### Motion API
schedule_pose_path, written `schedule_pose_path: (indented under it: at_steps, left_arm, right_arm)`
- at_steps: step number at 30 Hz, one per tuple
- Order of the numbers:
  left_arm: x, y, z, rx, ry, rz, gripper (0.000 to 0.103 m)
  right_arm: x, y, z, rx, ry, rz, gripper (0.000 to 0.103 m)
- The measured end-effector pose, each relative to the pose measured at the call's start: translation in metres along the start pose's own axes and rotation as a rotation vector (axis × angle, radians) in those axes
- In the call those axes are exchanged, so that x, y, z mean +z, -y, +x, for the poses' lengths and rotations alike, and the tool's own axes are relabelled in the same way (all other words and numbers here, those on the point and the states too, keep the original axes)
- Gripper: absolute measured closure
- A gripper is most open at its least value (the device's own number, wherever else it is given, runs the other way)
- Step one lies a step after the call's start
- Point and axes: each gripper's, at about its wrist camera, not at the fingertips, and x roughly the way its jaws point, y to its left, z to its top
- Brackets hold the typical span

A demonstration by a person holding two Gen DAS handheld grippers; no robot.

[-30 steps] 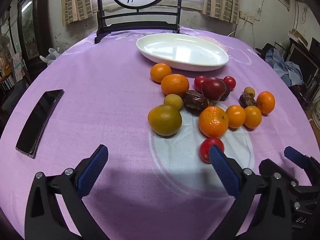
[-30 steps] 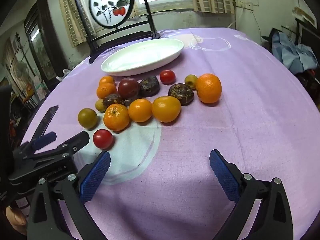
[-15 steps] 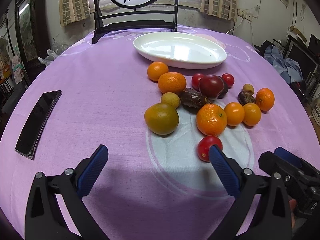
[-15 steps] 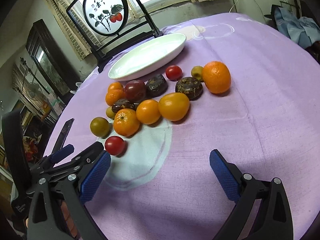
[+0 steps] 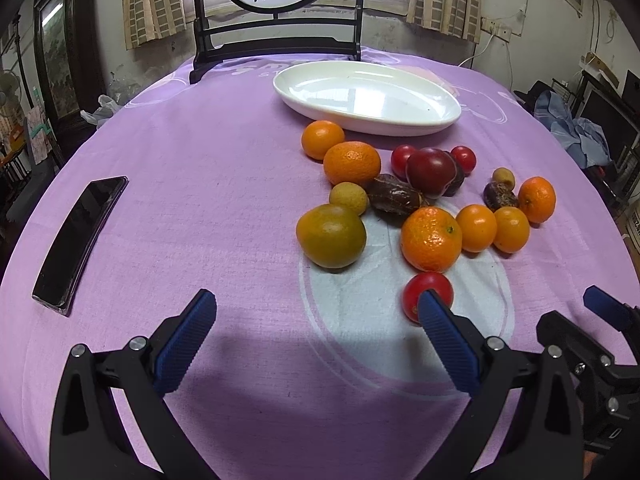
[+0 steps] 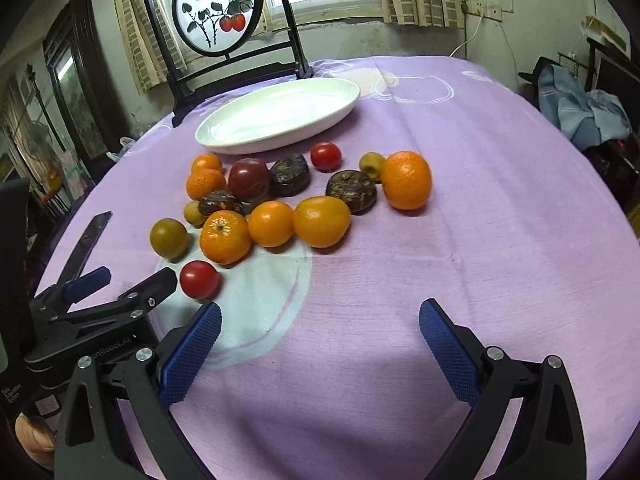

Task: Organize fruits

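You hold both the left gripper [image 5: 316, 320] and the right gripper [image 6: 320, 324] spread wide and empty, low over the purple tablecloth [image 5: 200, 160]. The fruits lie in a loose cluster in front of the empty white plate [image 5: 366, 98], probably their destination. The red tomato [image 5: 426, 292] sits nearest, just beside your left gripper's right finger, so it seems the easiest first pick.

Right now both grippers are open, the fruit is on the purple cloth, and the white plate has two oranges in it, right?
Not quite. The white plate holds nothing, as the left wrist view shows. The rest is right: left gripper and right gripper open, fruit on the purple cloth.
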Motion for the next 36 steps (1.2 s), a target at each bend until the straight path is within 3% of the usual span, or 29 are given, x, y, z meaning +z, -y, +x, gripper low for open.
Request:
schedule_pose_path:
  at_steps: [4,36]
  left_arm:
    - [0.000,0.000,0.000,-0.002,-0.001,-0.001,0.004]
    - [0.000,0.001,0.001,-0.004,-0.003,-0.001,0.004]
  right_arm:
    - [0.001,0.000,0.000,-0.055,0.002,-0.026,0.003]
    - [-0.009,-0.010,0.004,-0.056,-0.024,-0.078,0.003]
